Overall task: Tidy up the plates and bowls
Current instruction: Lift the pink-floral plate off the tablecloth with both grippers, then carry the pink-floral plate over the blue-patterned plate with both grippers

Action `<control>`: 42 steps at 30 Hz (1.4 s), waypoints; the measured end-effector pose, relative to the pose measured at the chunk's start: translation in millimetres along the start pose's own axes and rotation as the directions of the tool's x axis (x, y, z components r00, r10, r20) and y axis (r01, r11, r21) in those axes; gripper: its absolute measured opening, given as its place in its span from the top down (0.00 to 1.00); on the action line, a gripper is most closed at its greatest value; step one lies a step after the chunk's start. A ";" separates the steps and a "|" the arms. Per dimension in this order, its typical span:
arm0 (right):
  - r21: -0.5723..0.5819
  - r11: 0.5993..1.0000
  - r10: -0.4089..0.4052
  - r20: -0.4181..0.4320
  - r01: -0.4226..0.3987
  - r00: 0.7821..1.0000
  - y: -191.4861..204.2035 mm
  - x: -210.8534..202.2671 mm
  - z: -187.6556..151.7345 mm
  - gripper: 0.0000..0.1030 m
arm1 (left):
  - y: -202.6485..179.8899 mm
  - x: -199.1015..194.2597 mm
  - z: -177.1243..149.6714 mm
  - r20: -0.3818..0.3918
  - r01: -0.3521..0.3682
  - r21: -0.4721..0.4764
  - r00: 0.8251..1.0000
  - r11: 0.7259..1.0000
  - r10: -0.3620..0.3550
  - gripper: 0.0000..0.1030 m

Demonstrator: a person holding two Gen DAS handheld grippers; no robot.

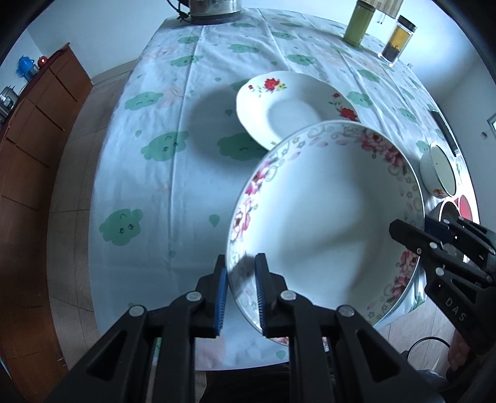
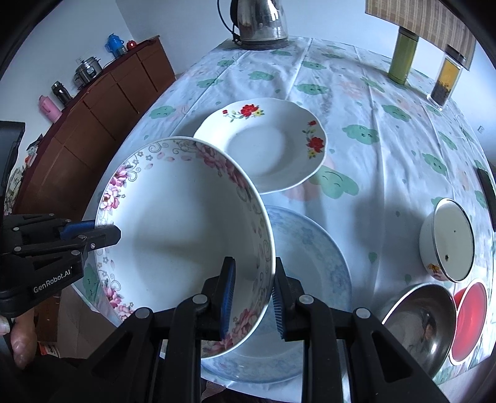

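A large white dish with pink flowers point(image 1: 325, 217) point(image 2: 186, 223) hangs tilted above the table, held by both grippers. My left gripper point(image 1: 240, 269) point(image 2: 105, 232) is shut on its left rim, one pad inside and one outside. At the opposite rim my right gripper point(image 2: 252, 266) point(image 1: 412, 235) is shut in the same way. Beyond it a white plate with red flowers point(image 1: 294, 105) point(image 2: 263, 142) lies flat on the cloth. Under the dish's right edge lies a pale blue patterned plate point(image 2: 310, 248).
A small white enamel bowl point(image 2: 446, 238), a steel bowl point(image 2: 418, 319) and a red bowl point(image 2: 468, 319) sit at the table's right. A kettle point(image 2: 260, 21), a green flask point(image 2: 403, 55) and a jar point(image 2: 446, 80) stand at the back. A brown cabinet point(image 2: 102, 102) is left.
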State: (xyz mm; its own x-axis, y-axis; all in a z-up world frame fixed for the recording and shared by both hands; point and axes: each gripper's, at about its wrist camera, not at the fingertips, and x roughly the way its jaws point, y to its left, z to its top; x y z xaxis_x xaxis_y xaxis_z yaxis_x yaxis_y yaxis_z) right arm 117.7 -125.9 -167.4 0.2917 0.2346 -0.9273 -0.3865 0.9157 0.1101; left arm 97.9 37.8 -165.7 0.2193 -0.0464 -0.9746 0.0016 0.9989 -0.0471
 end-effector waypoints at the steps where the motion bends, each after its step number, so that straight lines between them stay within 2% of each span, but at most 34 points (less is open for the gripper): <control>1: 0.003 1.000 -0.003 0.000 0.003 1.000 -1.3 -0.6 -1.1 0.76 | -2.0 0.2 0.4 0.000 0.002 0.005 1.000 1.000 -0.002 0.87; 16: 0.060 0.998 -0.034 -0.010 0.035 0.999 -22.4 -2.4 -12.9 0.76 | -23.3 6.0 4.0 -0.007 0.029 0.059 1.000 0.998 -0.029 0.87; 42: 0.075 0.994 -0.079 -0.054 0.083 0.995 -46.5 6.3 -24.2 0.76 | -51.8 20.5 7.7 -0.049 0.053 0.116 0.998 0.992 -0.048 0.87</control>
State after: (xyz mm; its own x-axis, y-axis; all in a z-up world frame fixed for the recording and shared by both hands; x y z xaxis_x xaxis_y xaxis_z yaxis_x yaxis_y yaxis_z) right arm 116.3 -175.0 -187.0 0.2739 0.1433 -0.9510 -0.2941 0.9539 0.0590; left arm 109.8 -14.8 -181.6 0.1711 -0.0942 -0.9807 0.1262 0.9893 -0.0730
